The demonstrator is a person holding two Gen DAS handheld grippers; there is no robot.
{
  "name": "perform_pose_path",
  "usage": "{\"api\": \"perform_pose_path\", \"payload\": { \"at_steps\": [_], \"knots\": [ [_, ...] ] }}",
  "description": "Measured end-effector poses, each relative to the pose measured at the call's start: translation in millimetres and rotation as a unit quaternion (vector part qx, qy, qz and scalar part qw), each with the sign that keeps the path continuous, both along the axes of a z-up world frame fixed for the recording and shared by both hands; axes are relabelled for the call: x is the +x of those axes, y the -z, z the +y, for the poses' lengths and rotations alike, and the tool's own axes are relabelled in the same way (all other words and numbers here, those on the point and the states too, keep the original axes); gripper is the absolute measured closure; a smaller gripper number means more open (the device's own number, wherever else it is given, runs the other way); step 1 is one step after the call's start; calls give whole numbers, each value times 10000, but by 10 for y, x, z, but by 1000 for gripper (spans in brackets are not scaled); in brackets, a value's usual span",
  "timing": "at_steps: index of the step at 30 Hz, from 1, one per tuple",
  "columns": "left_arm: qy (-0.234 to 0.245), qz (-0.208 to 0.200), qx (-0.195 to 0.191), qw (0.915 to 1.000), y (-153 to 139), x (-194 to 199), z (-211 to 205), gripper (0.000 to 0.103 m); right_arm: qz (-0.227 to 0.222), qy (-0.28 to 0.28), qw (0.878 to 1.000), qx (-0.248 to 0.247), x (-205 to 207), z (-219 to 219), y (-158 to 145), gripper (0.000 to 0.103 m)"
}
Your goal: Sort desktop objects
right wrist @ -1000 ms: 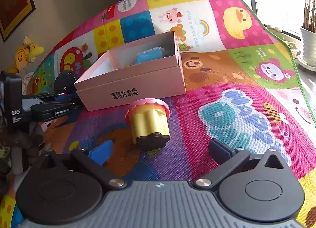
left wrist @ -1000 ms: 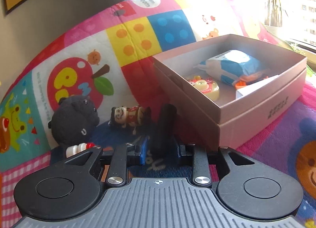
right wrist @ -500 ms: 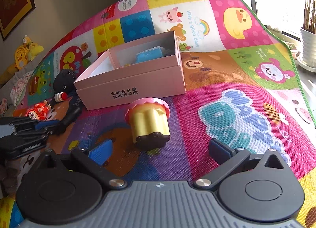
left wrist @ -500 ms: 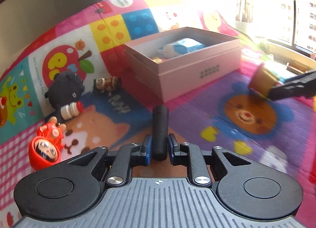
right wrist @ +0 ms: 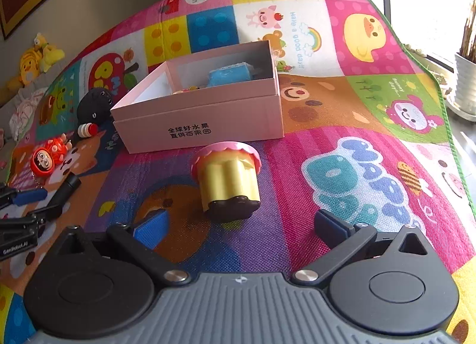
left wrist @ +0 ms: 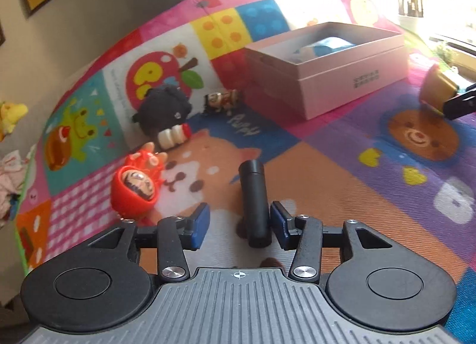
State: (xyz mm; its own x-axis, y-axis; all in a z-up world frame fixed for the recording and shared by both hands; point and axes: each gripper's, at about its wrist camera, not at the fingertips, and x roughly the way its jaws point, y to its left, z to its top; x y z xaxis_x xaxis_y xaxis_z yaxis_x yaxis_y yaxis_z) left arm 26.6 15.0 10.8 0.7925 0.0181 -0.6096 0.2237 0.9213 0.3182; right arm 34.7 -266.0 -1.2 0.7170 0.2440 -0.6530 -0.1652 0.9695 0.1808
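Between open left claw (left wrist: 239, 226), smooth black cylinder (left wrist: 254, 204).

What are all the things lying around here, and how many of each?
Open pink cardboard box: one, pink, middle of the mat.
Blue soft packet: one, blue, inside the box.
Yellow pudding-shaped toy with pink rim: one, yellow, pink and brown, on the mat in front of the box.
Black cylindrical tube: one, black, between the left tongs' fingers.
Red round daruma doll: one, red, left of the tube.
Black plush animal: one, black, left of the box.
Small lying figurine: one, red and brown, between plush and box.
Colourful patchwork play mat: one, under everything.
Left tongs: one, black with blue pads, open.
Right tongs: one, same colours, open behind the pudding toy.
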Motion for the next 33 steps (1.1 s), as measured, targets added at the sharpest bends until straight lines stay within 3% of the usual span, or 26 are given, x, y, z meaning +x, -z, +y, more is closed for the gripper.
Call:
{"api": "perform_pose_path", "payload": {
  "at_steps": [3,4,7,9,11,14,17,23,30,31,33],
  "knots": [
    [-217,142,-579,9980,-32,30,139,43,-234,-127,9995,-189,58,79,-148,0],
    [-221,192,-801,9964,-39,33,164,36,-284,-165,9992,-235,105,110,-209,0],
    [-126,162,-983,9949,-10,48,119,27,-75,-330,9985,-436,334,235,-309,1],
    [-107,161,-953,9953,13,86,84,24,194,-366,9971,-646,479,326,-291,11],
    [-67,170,-1023,9946,26,129,62,20,404,-529,9946,-796,538,409,-244,33],
    [-27,222,-1178,9928,39,167,48,12,402,-657,9936,-823,463,459,-206,48],
    [17,215,-1185,9927,41,161,-8,8,380,-671,9955,-555,369,441,-222,48],
    [193,223,-1242,9918,13,66,-90,6,-382,-716,9962,-319,173,408,-320,49],
    [191,264,-1087,9935,64,24,-134,3,-160,-491,9985,-190,67,255,-134,49],
    [177,275,-1097,9934,64,29,-133,3,-166,-470,9986,-187,40,241,-128,46],
    [152,298,-1108,9933,65,30,-133,2,-202,-432,9986,-214,5,221,-125,31]
  ]
}}
